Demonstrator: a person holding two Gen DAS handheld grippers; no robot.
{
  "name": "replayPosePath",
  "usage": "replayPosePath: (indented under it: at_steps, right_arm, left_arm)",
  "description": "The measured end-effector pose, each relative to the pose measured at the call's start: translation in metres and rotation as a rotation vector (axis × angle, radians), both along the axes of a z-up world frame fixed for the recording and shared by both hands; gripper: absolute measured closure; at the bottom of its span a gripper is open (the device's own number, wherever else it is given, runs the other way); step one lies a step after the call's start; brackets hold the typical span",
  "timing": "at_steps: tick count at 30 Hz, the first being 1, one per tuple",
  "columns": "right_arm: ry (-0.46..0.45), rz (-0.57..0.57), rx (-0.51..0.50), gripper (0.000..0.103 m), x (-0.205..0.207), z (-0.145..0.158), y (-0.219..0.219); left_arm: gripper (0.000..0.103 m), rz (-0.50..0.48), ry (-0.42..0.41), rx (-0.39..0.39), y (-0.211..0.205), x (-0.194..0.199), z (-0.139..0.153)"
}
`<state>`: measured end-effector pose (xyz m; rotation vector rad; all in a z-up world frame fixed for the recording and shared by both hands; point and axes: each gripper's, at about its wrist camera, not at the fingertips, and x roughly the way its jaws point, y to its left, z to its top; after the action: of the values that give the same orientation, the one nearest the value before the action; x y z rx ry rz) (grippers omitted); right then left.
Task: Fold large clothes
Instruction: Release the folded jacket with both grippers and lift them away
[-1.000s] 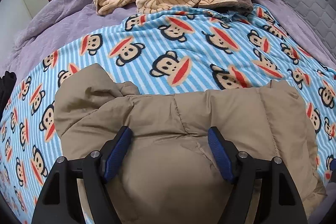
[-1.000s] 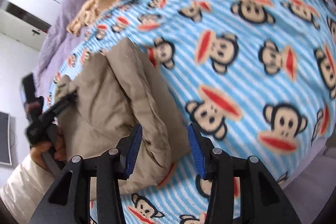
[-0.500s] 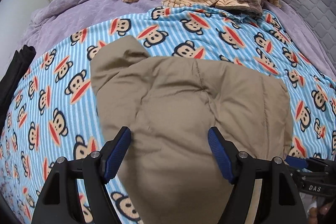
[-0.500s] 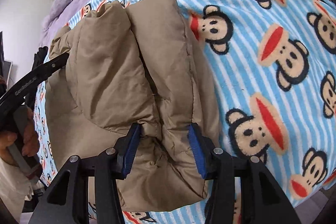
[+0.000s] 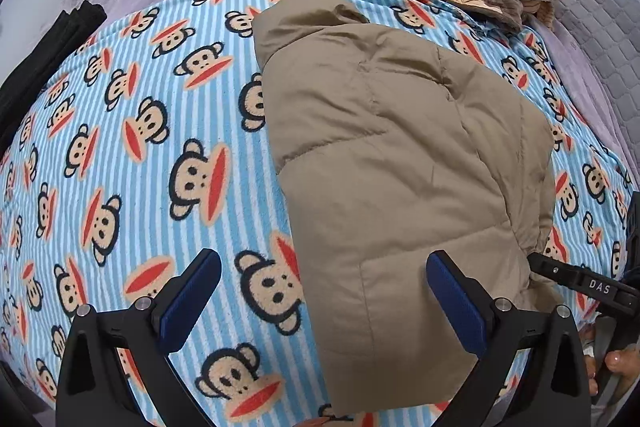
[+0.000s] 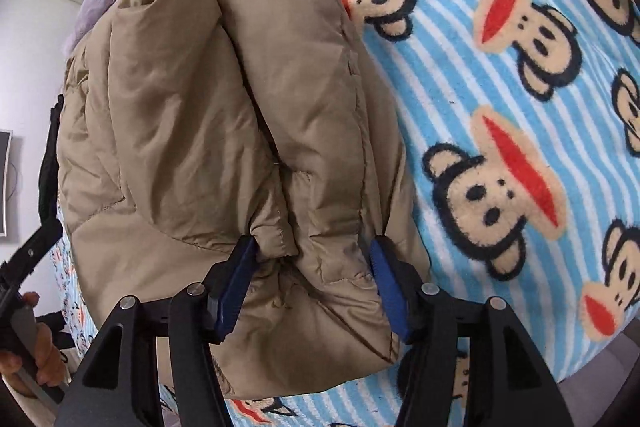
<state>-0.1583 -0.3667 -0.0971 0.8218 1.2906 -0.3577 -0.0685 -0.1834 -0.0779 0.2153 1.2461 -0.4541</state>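
Left tongs (image 5: pixel 322 301) have backed off the jacket (image 5: pixel 400 167), apart and empty; right tongs (image 6: pixel 310 281) apparently clamp its near edge. Fold nearly set.

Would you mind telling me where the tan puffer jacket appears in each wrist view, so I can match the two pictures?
Left wrist view: the tan puffer jacket fills the centre-right, running from upper middle to the bottom edge.
Right wrist view: it fills the left and centre, bunched between the right gripper fingers.
Shared landmark: the monkey-print striped blanket under it.
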Motion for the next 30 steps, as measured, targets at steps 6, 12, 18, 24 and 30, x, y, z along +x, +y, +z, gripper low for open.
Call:
replayPosePath:
  at_steps: [6, 12, 18, 24, 30]
  right_arm:
    - [-0.042, -0.046, -0.043, 0.037, -0.011, 0.037, 0.007]
    - [-0.064, -0.059, -0.068, 0.025, -0.028, 0.062, 0.026]
    - [-0.070, -0.071, -0.078, 0.024, -0.034, 0.077, 0.038]
    - [-0.055, -0.051, -0.071, 0.023, -0.025, 0.078, 0.037]
    - [-0.036, 0.037, -0.059, 0.023, -0.002, 0.075, 0.017]
  left_arm:
    - [0.000, -0.024, -0.004, 0.000, 0.014, -0.007, 0.002]
    - [0.000, -0.030, 0.010, -0.009, 0.031, -0.011, 0.002]
    - [0.000, -0.011, 0.022, -0.006, 0.041, -0.009, -0.001]
    - [0.000, 0.030, 0.039, 0.002, 0.040, 0.000, -0.005]
    - [0.000, 0.105, 0.079, -0.049, 0.039, 0.014, -0.009]
